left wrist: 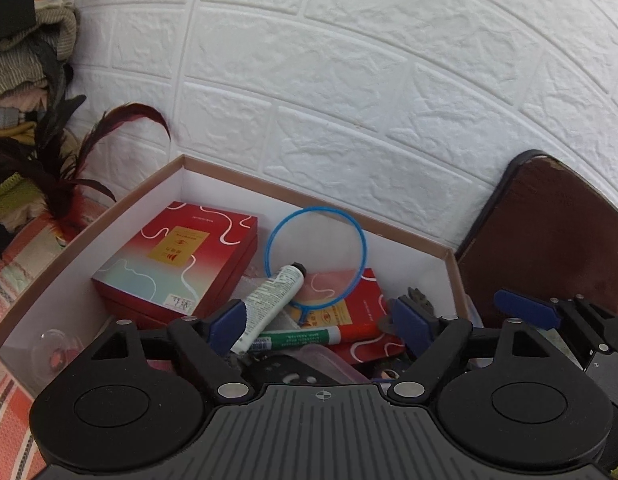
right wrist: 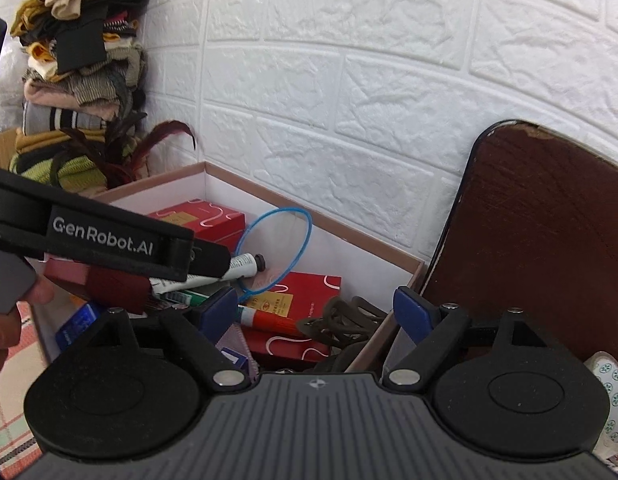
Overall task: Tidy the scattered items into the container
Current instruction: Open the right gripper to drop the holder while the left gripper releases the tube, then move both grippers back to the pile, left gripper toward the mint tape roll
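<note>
Clothing stack (right wrist: 73, 60): stood at the far left against the white brick-pattern wall (left wrist: 349, 80); its top and left side were cut off by the frame edge.
Feathers (left wrist: 89, 160): dark red and black, beside the container's left wall; their base was hard to make out.
Striped cloth (left wrist: 13, 280): lay under the container; only a strip at the left showed.
Container (left wrist: 89, 220): open cardboard box with a white interior, set against the wall; its near edge was hidden behind the gripper bodies.
Red box (left wrist: 177, 256): lay in the container's left rear area, tilted on items beneath it.
Clear round item (left wrist: 55, 350): lay in the near left corner; its identity could not be determined.
Left gripper (left wrist: 321, 320): jaws stood wide over the container, with nothing held between them.
White tube (left wrist: 269, 300): lay diagonally, black cap toward the rear, just beside the left finger; contact could not be confirmed.
Blue ring (left wrist: 317, 256): leaned across the second red box (left wrist: 361, 312).
Green-and-red marker (left wrist: 309, 336): lay flat below the tube, its left end hidden.
Dark cord bundle (right wrist: 341, 320): lay at the container's right end, partly hidden.
Right gripper (right wrist: 317, 312): jaws stood wide, nothing held, over the container's right end.
Brown board (right wrist: 549, 240): leaned on the wall to the right, cut off by the frame.
</note>
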### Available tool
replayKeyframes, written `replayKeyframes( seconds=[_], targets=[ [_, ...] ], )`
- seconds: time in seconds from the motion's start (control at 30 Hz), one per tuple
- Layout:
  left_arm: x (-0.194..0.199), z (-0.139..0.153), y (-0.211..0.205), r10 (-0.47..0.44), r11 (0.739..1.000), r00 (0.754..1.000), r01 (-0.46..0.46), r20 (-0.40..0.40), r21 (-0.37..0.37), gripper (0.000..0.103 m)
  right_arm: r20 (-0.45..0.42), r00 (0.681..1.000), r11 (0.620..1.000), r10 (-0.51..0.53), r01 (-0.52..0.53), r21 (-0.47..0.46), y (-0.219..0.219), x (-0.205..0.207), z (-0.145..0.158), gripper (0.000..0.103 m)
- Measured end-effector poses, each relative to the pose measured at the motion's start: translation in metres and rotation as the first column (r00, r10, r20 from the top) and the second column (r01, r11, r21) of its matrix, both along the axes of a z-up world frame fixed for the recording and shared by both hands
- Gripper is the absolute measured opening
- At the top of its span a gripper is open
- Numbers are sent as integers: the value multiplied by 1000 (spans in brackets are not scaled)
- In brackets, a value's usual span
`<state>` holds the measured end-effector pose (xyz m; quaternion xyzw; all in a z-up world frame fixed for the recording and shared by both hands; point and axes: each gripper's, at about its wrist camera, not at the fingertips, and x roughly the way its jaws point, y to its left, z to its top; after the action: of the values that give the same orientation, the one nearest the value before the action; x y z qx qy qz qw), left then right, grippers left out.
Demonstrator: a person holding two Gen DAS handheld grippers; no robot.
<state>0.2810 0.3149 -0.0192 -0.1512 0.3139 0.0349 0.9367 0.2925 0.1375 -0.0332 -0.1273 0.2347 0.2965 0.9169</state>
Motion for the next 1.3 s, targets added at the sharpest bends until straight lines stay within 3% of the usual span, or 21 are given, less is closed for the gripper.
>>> replayKeyframes(
  seconds=[0.13, 0.23, 0.37, 0.53, 0.77, 0.87, 1.1, 1.3],
  targets=[
    [-24, 10, -16, 0, 999, 1000, -1, 24, 43, 94, 12, 1000, 998, -8, 8, 58, -16, -21, 11, 89],
    [-43, 15, -29, -12, 999, 1000, 10, 28, 49, 95, 1, 1000, 987, -21, 20, 157, -38, -39, 14, 91],
    [-70, 16, -50, -12, 998, 999, 10, 39, 55, 95, 0, 1000, 976, -11, 11, 216, -64, -64, 13, 91],
    [-101, 12, -85, -7, 1000, 999, 5, 39, 31, 96, 34, 999, 981, -42, 35, 193, -93, -99, 12, 99],
    [-136, 11, -137, -48, 999, 997, 47, 52, 20, 96, -45, 986, 969, -162, 167, 181, -142, -136, 12, 101],
    [-147, 12, -157, -80, 997, 995, 79, 56, 15, 96, -32, 980, 962, -197, 199, 188, -165, -154, 11, 102],
    [-150, 15, -203, -161, 987, 986, 162, 42, -7, 96, 0, 959, 944, -283, 278, 175, -212, -180, 9, 103],
    [-137, 23, -241, -218, 976, 974, 217, 55, 9, 97, 100, 932, 932, -349, 335, 140, -245, -187, 11, 103]
  ],
)
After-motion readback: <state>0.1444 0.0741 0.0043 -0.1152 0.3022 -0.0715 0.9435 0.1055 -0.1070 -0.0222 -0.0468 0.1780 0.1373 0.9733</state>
